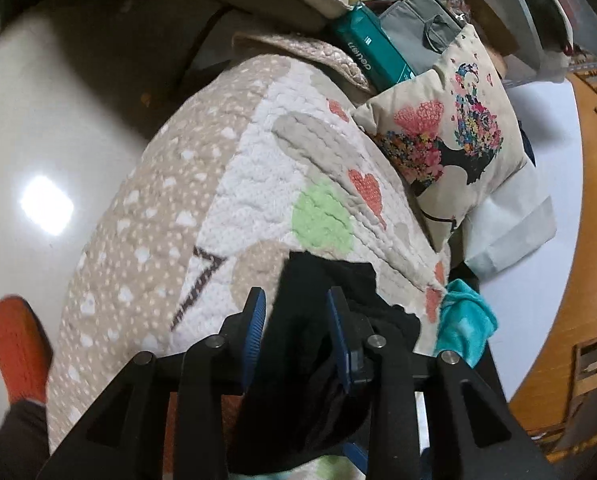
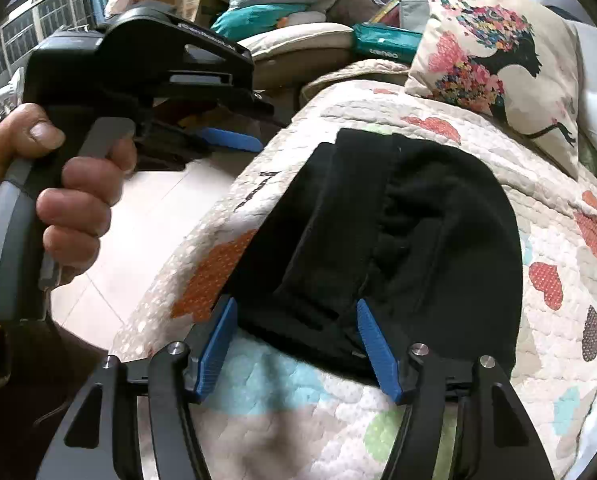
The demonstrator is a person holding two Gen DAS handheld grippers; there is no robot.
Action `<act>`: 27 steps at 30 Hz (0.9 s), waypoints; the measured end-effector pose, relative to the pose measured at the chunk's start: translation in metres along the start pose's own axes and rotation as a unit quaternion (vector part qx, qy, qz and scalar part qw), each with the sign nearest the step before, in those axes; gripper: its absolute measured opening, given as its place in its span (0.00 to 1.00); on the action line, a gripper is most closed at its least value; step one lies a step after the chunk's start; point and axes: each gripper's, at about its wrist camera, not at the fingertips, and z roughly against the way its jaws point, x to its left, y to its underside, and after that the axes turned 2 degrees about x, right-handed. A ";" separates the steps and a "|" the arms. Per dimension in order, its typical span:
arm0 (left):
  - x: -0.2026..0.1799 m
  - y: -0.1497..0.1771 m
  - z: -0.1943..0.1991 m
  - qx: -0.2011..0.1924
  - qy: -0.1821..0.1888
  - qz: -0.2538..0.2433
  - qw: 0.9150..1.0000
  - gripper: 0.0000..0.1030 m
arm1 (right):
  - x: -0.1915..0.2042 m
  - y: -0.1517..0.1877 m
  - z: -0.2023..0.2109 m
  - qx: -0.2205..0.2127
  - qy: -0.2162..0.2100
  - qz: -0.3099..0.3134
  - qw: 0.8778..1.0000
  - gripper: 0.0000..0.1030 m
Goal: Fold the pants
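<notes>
On my right wrist camera, one pair of black pants (image 2: 410, 232) lies folded on the heart-print quilt (image 2: 558, 240), my right gripper (image 2: 296, 344) spread wide at its near edge, touching nothing, while my left hand (image 2: 66, 196) holds the left gripper (image 2: 234, 138) off the quilt's left edge. The left camera alone shows the left gripper (image 1: 296, 320) spread around hanging black cloth, plus one orange shoe (image 1: 18, 348). Each view shows one flower-print pillow (image 1: 454, 140) beyond the quilt.
</notes>
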 end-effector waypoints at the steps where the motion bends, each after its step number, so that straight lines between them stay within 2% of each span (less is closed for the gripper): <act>1: -0.004 0.003 0.000 0.000 0.000 -0.008 1.000 0.30 | -0.004 -0.001 0.004 -0.001 -0.004 -0.005 1.000 0.66; 5: -0.035 0.020 -0.003 -0.006 -0.006 -0.074 0.997 0.40 | -0.016 0.006 0.033 -0.004 -0.030 -0.035 0.999 0.66; 6: -0.043 0.025 -0.006 -0.001 -0.004 -0.091 0.996 0.47 | -0.021 0.010 0.043 -0.007 -0.030 -0.043 0.999 0.66; 7: -0.053 0.031 -0.013 0.007 -0.002 -0.111 0.994 0.53 | -0.021 0.016 0.053 -0.010 -0.028 -0.047 0.998 0.66; 9: -0.066 0.041 -0.029 0.018 -0.011 -0.142 0.990 0.56 | -0.036 0.019 0.065 -0.019 -0.012 -0.065 0.998 0.66; 11: -0.077 0.050 -0.049 0.035 -0.036 -0.171 0.984 0.56 | -0.050 0.021 0.071 -0.025 0.006 -0.080 0.996 0.67; 12: -0.082 0.055 -0.059 0.040 -0.061 -0.189 0.979 0.53 | -0.058 0.022 0.073 -0.026 0.016 -0.092 0.995 0.67; 13: -0.083 0.059 -0.062 0.038 -0.076 -0.200 0.976 0.28 | -0.066 0.023 0.074 -0.027 0.023 -0.107 0.994 0.67; 14: -0.084 0.061 -0.064 0.042 -0.082 -0.203 0.975 0.20 | -0.073 0.023 0.076 -0.029 0.026 -0.119 0.992 0.67; 15: -0.082 0.061 -0.064 0.049 -0.079 -0.195 0.976 0.15 | -0.079 0.024 0.078 -0.032 0.027 -0.132 0.990 0.67; 16: -0.080 0.059 -0.059 0.048 -0.073 -0.186 0.979 0.13 | -0.083 0.025 0.081 -0.034 0.028 -0.140 0.989 0.67; 21: -0.067 0.045 -0.029 0.019 -0.071 -0.149 0.986 0.11 | -0.101 0.023 0.084 -0.041 0.033 -0.169 0.984 0.67; 23: -0.064 0.040 -0.029 0.014 -0.089 -0.148 0.985 0.12 | -0.105 0.021 0.079 -0.038 0.027 -0.179 0.983 0.67; 24: -0.059 0.038 -0.033 0.017 -0.105 -0.148 0.983 0.15 | -0.107 0.021 0.075 -0.032 0.025 -0.185 0.982 0.67; 25: -0.056 0.038 -0.039 0.028 -0.116 -0.147 0.982 0.27 | -0.108 0.021 0.072 -0.027 0.023 -0.190 0.981 0.67; 27: -0.044 0.037 -0.053 0.063 -0.128 -0.127 0.982 0.42 | -0.110 0.022 0.067 -0.018 0.019 -0.200 0.980 0.67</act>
